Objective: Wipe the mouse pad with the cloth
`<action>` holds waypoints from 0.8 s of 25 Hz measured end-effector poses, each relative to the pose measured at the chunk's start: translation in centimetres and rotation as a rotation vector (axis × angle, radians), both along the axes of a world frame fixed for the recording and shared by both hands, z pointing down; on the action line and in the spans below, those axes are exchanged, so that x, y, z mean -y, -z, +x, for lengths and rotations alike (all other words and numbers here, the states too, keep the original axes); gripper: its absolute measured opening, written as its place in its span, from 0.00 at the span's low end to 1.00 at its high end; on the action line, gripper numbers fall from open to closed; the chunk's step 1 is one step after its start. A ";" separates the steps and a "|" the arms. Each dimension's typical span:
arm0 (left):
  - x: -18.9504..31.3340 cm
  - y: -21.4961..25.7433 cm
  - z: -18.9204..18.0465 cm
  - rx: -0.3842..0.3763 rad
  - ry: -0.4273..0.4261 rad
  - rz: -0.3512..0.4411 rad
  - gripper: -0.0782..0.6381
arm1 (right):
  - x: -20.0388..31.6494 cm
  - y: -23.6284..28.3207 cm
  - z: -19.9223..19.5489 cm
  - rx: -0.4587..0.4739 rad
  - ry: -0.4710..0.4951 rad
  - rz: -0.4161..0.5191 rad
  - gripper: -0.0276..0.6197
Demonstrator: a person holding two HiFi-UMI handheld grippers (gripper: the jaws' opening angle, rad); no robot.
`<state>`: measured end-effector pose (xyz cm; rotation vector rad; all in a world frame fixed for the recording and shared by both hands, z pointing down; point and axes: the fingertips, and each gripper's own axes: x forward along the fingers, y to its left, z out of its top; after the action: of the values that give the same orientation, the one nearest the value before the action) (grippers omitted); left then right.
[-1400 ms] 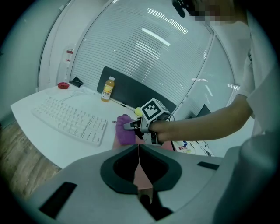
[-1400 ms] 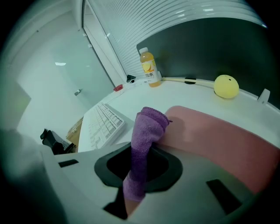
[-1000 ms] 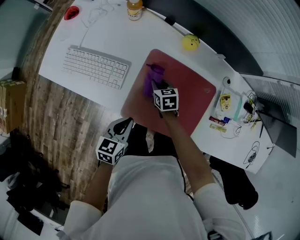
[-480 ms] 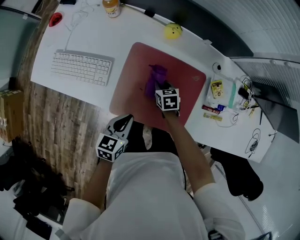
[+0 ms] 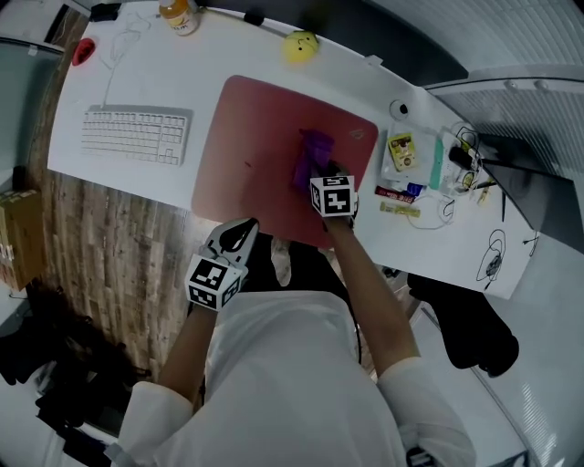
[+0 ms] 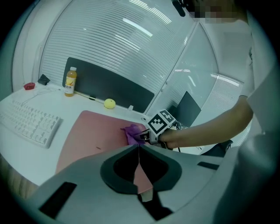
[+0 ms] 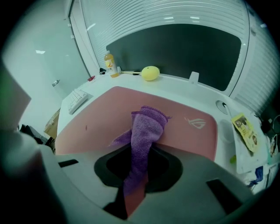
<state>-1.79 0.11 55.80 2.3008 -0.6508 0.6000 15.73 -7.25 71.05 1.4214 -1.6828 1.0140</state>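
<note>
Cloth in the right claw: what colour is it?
The cloth is purple, clearest in the right gripper view.

- A white desk [image 5: 228, 55] was seen from steeply above.
- A pink pad [image 5: 246, 146] lay at its middle.
- A purple cloth [image 5: 315, 153] sat bunched on the pad's right half.
- The right gripper [image 5: 318, 175] met the cloth's near end, its marker cube facing up.
- The left gripper [image 5: 239, 233] hung off the desk's near edge, apart from the pad.
- A keyboard [image 5: 135, 135] lay left of the pad.
- A yellow ball [image 5: 300, 46] and a bottle [image 5: 180, 15] stood along the far edge.
- Small packets [image 5: 400, 150] cluttered the right side.
</note>
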 end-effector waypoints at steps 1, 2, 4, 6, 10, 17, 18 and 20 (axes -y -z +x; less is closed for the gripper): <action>-0.2 0.0 0.5 -0.001 -0.006 0.001 0.14 | -0.5 0.0 0.8 -0.006 -0.007 -0.003 0.16; -0.4 0.1 0.9 -0.002 -0.011 0.001 0.14 | -1.0 0.0 1.6 -0.011 -0.014 -0.006 0.16; -0.8 0.1 1.7 -0.004 -0.019 0.003 0.14 | -2.0 -0.1 3.1 -0.022 -0.029 -0.012 0.16; -1.3 0.2 2.5 -0.008 -0.027 0.005 0.14 | -2.9 -0.1 4.4 -0.031 -0.040 -0.017 0.16; -2.2 0.3 3.6 -0.008 -0.038 0.007 0.14 | -4.3 -0.2 6.7 -0.046 -0.059 -0.026 0.16; -3.4 0.5 4.8 -0.004 -0.040 0.010 0.14 | -6.3 -0.3 10.2 -0.071 -0.086 -0.033 0.16; -3.5 0.5 4.9 -0.004 -0.041 0.012 0.14 | -6.5 -0.2 10.6 -0.077 -0.089 -0.035 0.16; -3.8 0.6 5.1 -0.004 -0.042 0.016 0.14 | -7.2 0.0 11.3 -0.090 -0.090 -0.041 0.16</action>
<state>3.29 3.95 55.19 2.3349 -0.6084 0.6111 26.98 -0.07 71.07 1.5049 -1.5373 1.0129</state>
